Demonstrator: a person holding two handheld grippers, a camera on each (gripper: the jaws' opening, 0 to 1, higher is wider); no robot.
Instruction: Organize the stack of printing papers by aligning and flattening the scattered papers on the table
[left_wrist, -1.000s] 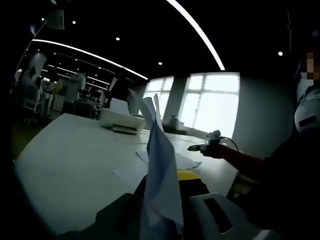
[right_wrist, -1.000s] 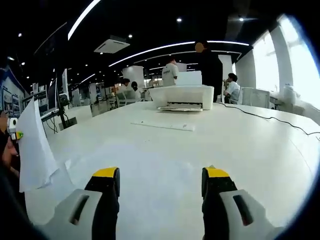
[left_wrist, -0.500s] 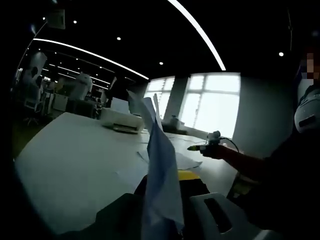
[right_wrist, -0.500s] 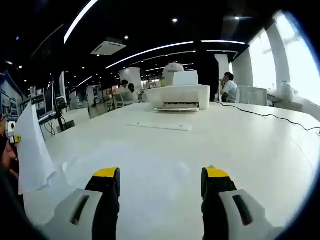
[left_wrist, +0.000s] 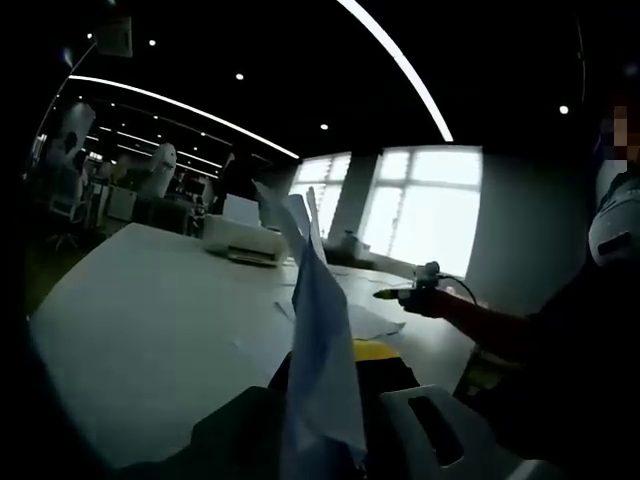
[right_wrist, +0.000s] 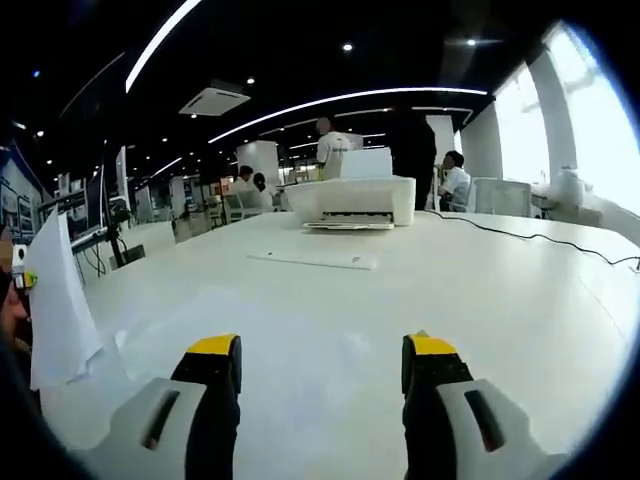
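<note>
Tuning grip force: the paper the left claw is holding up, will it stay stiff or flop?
Likely floppy: the paper stands on edge in the left claw, yet its top corners curl and splay. Probably very light, so it may flutter when swung. Loose sheets on the table would probably slide when pushed.

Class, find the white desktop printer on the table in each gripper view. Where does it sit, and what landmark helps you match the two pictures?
Left gripper view: white desktop printer, left of centre, on the table's far edge.
Right gripper view: upper centre, beyond the open jaws.
Shared landmark: upright held white paper sheet.
</note>
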